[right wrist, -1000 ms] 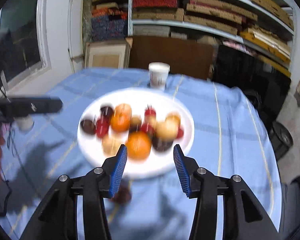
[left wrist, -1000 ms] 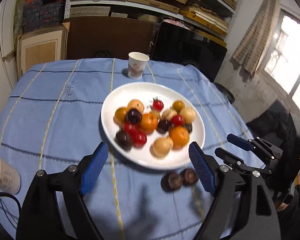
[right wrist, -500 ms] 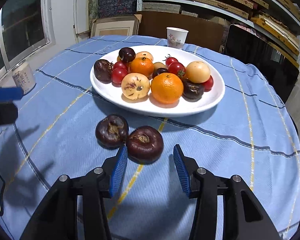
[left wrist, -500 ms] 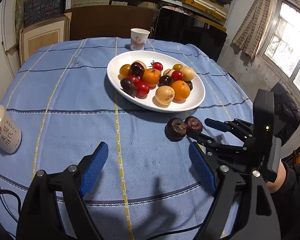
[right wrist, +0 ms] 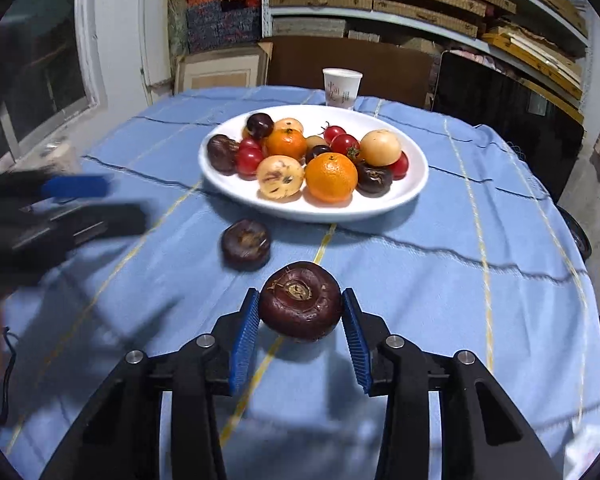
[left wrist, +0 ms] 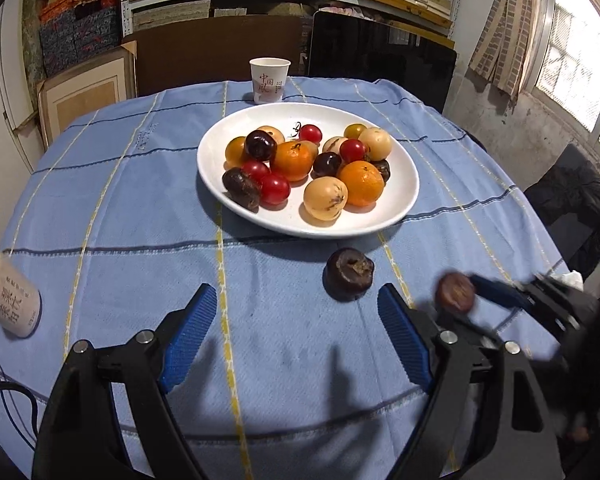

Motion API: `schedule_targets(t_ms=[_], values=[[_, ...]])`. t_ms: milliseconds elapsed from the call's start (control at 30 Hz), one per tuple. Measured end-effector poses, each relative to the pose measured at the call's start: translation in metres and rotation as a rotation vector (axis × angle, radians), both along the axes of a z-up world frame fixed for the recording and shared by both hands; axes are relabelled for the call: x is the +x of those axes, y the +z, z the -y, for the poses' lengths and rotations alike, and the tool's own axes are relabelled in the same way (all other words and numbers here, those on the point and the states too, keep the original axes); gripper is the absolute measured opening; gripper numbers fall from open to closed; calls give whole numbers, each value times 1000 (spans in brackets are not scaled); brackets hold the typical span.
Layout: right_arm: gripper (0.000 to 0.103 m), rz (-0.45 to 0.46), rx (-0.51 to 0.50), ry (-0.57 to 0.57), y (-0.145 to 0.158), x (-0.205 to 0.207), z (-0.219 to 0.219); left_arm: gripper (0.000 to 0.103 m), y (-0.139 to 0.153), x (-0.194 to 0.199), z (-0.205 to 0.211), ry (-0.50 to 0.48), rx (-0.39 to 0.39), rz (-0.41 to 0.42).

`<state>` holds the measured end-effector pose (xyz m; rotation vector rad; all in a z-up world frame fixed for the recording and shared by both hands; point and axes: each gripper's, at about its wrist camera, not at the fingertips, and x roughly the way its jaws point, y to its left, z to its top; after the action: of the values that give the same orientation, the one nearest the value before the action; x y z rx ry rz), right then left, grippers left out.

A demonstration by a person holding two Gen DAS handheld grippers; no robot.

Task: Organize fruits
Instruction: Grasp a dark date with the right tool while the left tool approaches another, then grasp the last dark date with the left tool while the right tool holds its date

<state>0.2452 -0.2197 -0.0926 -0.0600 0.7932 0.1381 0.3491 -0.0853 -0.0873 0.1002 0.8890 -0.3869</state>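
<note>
A white plate point(left wrist: 396, 160) point(right wrist: 416, 176) piled with oranges, cherry tomatoes, pale loquats and dark brown fruits stands mid-table. Two more dark brown fruits are off the plate. My right gripper point(right wrist: 300, 308) point(left wrist: 460, 300) has one dark brown fruit point(right wrist: 300, 300) point(left wrist: 454, 292) between its blue pads; the jaws are closing and both pads touch it. The other dark fruit point(left wrist: 348, 274) point(right wrist: 246, 244) lies on the cloth just ahead of my left gripper point(left wrist: 296, 300) point(right wrist: 80, 200), near its right finger. That gripper is open and holds nothing.
A paper cup point(left wrist: 269, 80) point(right wrist: 342, 88) stands behind the plate. A drink can point(left wrist: 8, 300) sits at the table's left edge. The blue cloth drops away at the round table's rim. Shelves, boxes and a dark panel stand beyond.
My right gripper closed on one of the two loose dark fruits and drew it away from the other, toward the table's near edge. The left gripper sank closer to the cloth, still open.
</note>
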Motion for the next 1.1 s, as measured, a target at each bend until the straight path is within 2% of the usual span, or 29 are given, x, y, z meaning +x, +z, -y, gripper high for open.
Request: schedule_targets(t_ms=[200,333,533,833,900,933,967,1100], values=[[42,28,104,-20,-4,-37,13,81,-22,18,40,-21,45,-41],[42,61,86,-25,-9,-45,12,81,-36,18,59,-32,78,-26],[42,80,88,-18,-9,-48,12,81,-54,28,70,-12,112,-56],[42,81,112,-27,-9,-50,18,80,-60,31,77,6,160,-28],[42,84,112,-27,-9,-51,18,56,-60,31,77,-3,152,-20],[42,85,115,-27,-9,-52,18,52,-59,30,77,-12,142,-20],[42,86,119,-29,-9,-52,19,40,-58,30,77,-18,139,-18],[42,84,134,-37,-9,-51,23,39,-57,26,74,-21,123,-15]])
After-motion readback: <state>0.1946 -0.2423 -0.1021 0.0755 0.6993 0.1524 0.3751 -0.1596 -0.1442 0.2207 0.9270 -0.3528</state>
